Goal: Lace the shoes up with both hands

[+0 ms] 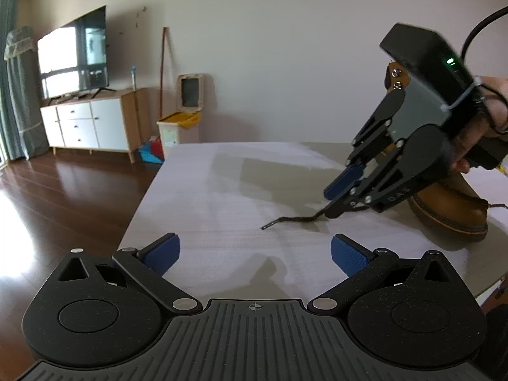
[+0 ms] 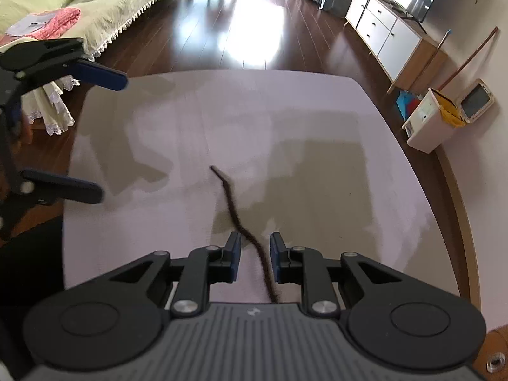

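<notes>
low at frame centre, right tool (image 2: 255, 255) slightly apart around dark brown shoelace (image 2: 233, 204) untouched on white bench (image 2: 317, 120), left tool (image 1: 255, 255) wide apart, tan boot (image 1: 454, 206) right edge

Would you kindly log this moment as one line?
left gripper: open, empty | right gripper: open, astride lace | boot: on table

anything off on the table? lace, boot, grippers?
Nothing damaged or spilled. The dark lace trails loose across the pale table, running between the right gripper pads without being pinched. The brown boot sits partly hidden behind that gripper. The left gripper is wide open and empty.
</notes>
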